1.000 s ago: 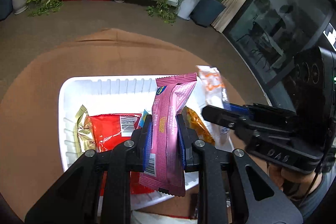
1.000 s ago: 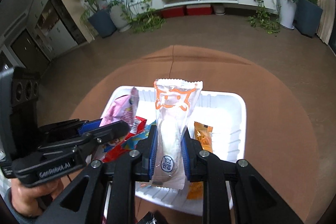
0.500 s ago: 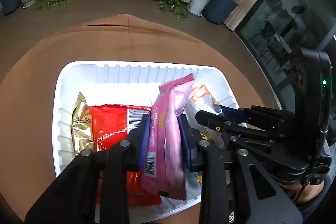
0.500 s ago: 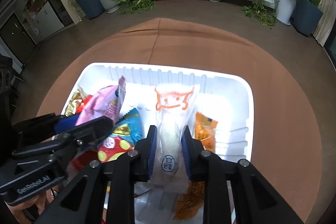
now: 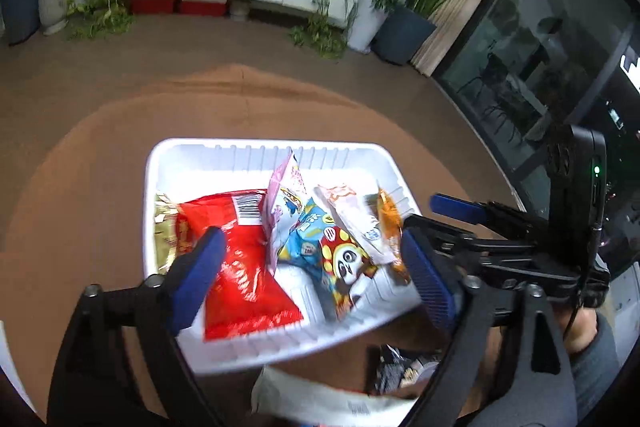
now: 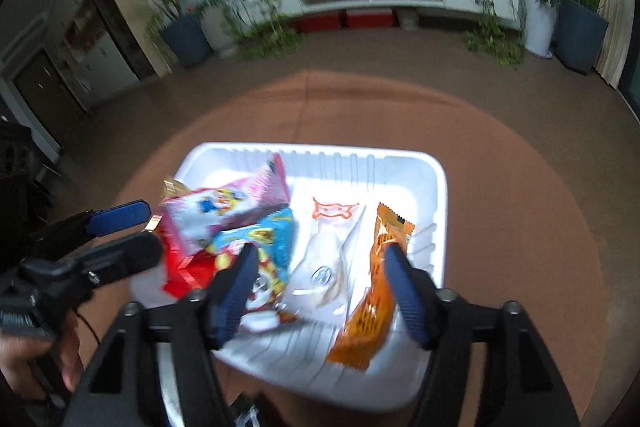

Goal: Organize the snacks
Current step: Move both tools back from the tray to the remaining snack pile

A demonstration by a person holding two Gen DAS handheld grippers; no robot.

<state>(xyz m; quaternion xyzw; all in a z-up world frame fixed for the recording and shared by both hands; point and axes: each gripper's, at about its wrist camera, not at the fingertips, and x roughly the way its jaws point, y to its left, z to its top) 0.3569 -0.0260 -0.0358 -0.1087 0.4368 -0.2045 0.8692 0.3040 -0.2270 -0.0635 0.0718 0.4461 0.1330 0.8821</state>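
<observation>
Brown table (image 5: 100, 147) — both grippers spread wide, empty, above white tray (image 5: 224, 151).

Both wrist cameras are looking forward and down along their own fingers, close over the white tray (image 5: 158, 163) (image 6: 438, 179) on the brown table (image 5: 80, 155) (image 6: 520, 187). The left view is taking in the right gripper (image 5: 432, 223) at its right edge; the right view is taking in the left gripper (image 6: 136, 231) at its left edge.
</observation>
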